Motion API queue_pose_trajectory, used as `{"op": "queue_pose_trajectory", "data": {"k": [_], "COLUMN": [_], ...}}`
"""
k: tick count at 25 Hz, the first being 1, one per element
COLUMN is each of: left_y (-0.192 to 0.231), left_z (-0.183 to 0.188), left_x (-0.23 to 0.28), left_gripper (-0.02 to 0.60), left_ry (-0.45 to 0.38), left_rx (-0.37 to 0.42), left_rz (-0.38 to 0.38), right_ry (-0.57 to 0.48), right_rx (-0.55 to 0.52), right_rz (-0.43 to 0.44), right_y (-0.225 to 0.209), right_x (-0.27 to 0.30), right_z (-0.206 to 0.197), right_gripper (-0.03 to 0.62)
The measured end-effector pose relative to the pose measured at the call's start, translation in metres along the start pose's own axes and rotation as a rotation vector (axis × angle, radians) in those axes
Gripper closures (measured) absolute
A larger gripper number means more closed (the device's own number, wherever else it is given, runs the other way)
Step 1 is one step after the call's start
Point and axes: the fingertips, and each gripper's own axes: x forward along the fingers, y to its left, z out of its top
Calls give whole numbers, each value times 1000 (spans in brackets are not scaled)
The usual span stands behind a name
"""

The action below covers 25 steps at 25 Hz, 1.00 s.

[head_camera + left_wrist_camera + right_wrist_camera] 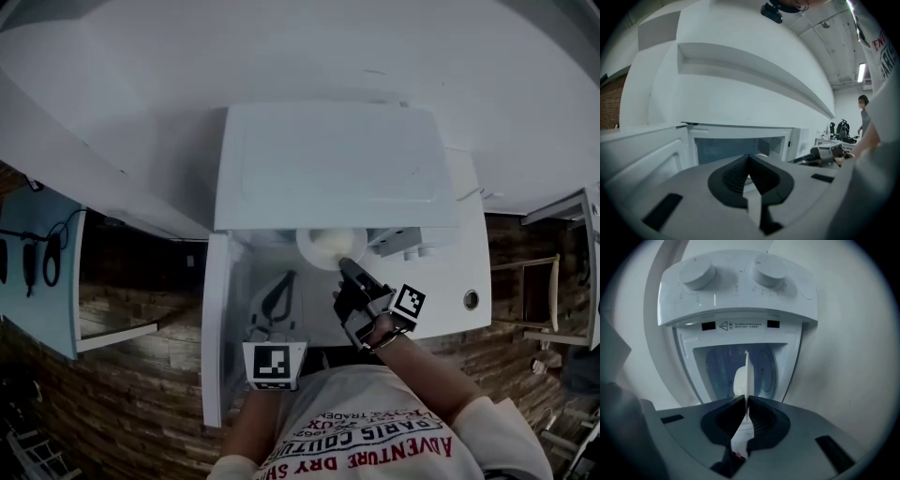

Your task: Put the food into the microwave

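A white microwave (328, 164) stands on a white counter with its door (216, 328) swung open to the left. My right gripper (349, 267) is shut on the rim of a white plate (328, 246) held at the mouth of the oven. In the right gripper view the plate (747, 376) shows edge-on between the fingers of the right gripper (746, 401), a pale lump of food (740, 380) on it and the cavity (719, 364) behind. My left gripper (281, 286) hangs by the open door. It (749, 159) is shut and holds nothing.
Two round knobs (696, 273) sit on the control panel beside the cavity. The counter (469, 272) ends close to the microwave's right side. A wooden chair (534, 300) and wood floor lie beyond. A person (865, 112) stands far off in the room.
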Motion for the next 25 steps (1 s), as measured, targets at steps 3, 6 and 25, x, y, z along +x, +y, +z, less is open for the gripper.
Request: {"op": "queue_pose_trajectory", "data": {"k": [3, 6, 25], "left_y": [-1, -1, 7], "left_z": [-7, -13, -52], "left_x": [4, 8, 10], "left_gripper": [578, 578, 578], "left_ry": [20, 41, 114], "left_rx": [-28, -42, -51], "left_rz": [7, 12, -22], "right_ry": [5, -13, -75], "right_rx": [1, -6, -60], "right_rz": [-4, -10, -28], "right_y": [-11, -19, -36], "right_x": [18, 34, 78], "right_z": [3, 10, 29], "right_gripper": [563, 563, 559]}}
